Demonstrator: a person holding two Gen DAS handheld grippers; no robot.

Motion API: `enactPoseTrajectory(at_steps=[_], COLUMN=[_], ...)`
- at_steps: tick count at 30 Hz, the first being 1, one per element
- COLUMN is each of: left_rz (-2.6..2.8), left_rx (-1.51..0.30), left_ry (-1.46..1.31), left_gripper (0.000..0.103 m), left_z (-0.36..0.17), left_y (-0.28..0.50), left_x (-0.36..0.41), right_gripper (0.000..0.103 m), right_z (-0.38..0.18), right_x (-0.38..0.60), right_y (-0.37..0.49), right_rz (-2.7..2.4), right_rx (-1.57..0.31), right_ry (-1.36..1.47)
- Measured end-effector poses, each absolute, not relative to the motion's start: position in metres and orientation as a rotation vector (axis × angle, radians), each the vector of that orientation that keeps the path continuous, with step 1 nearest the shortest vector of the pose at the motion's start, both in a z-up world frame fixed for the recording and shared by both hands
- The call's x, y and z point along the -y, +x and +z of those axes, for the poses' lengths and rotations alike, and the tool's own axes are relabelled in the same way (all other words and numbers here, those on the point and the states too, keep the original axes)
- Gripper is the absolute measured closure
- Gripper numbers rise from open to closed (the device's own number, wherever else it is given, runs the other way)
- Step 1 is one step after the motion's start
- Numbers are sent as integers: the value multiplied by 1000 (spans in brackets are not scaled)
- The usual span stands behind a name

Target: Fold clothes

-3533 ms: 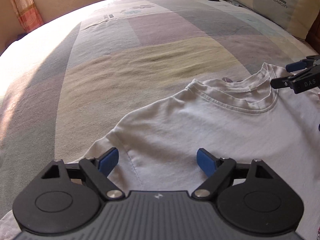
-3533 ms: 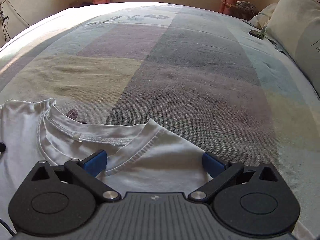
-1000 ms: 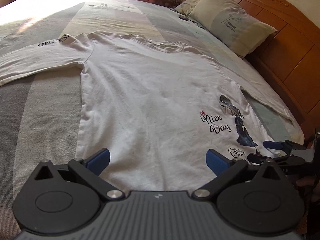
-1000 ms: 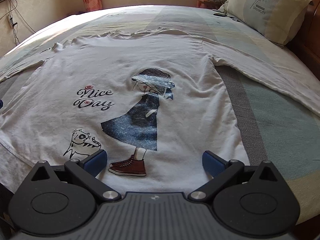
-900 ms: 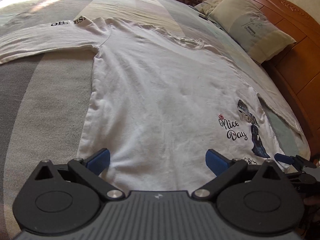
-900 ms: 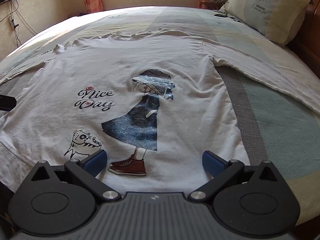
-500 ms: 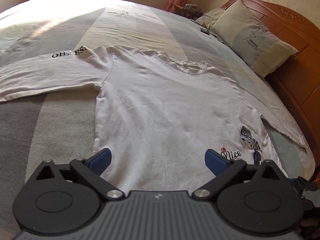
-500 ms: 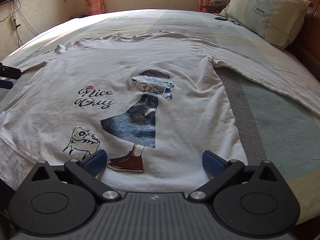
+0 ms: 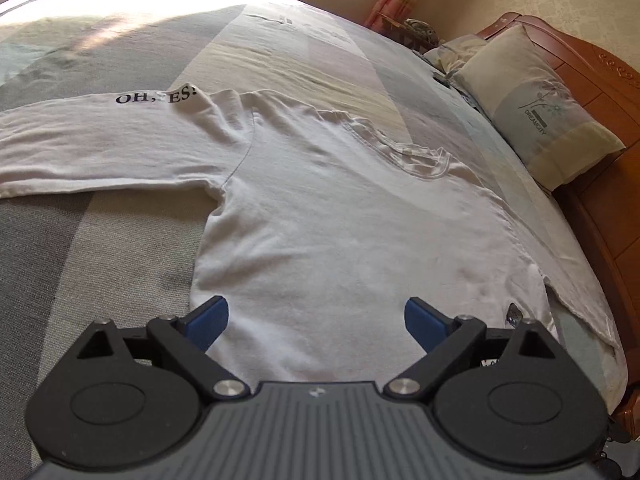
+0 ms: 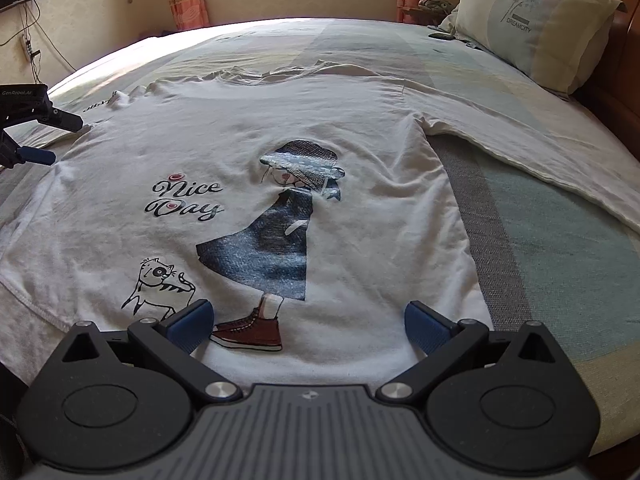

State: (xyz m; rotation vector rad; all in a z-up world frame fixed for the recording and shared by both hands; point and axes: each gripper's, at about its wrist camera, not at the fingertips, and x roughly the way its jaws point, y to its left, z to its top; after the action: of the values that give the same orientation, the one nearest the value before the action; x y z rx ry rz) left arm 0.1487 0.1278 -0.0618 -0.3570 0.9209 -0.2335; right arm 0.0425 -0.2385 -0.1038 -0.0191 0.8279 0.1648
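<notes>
A white long-sleeved shirt lies flat and face up on the bed, with a girl, a cat and "Nice Day" printed on its front. My left gripper hovers over the shirt's left side below the armpit. Its jaws are closing but still wide, with fabric lying under the gap and the pads not pressing on it. The left sleeve, printed "OH, YES", stretches out to the left. My right gripper stands open over the hem by the printed red shoe. The left gripper also shows at the left edge of the right wrist view.
The striped bed cover spreads around the shirt. A pillow leans on the wooden headboard at the right. The right sleeve runs toward the bed's right edge. A small dark object lies near the pillow.
My left gripper has travelled from the hem up along the shirt's left side toward the armpit, and its jaws have narrowed a little. The right gripper has stayed put.
</notes>
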Motion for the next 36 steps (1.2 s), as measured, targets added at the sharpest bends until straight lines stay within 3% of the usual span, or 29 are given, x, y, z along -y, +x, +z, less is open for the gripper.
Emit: enactPoseTrajectory(at_steps=[10, 25, 29, 36], left_rz=[-235, -241, -288, -250], left_rx=[-1029, -1013, -929, -946], left_ry=[-202, -320, -210, 36], left_gripper=[7, 6, 5, 2], left_z=[-61, -60, -57, -83], left_y=[71, 24, 31, 6], left_x=[-120, -139, -108, -73], right_gripper=[0, 0, 0, 0], right_z=[-105, -105, -99, -93], right_x=[241, 242, 240, 251], right_y=[40, 37, 40, 27], right_rz=[176, 180, 186, 197], right_rx=[-807, -800, -834, -868], right_ry=[-18, -18, -31, -9])
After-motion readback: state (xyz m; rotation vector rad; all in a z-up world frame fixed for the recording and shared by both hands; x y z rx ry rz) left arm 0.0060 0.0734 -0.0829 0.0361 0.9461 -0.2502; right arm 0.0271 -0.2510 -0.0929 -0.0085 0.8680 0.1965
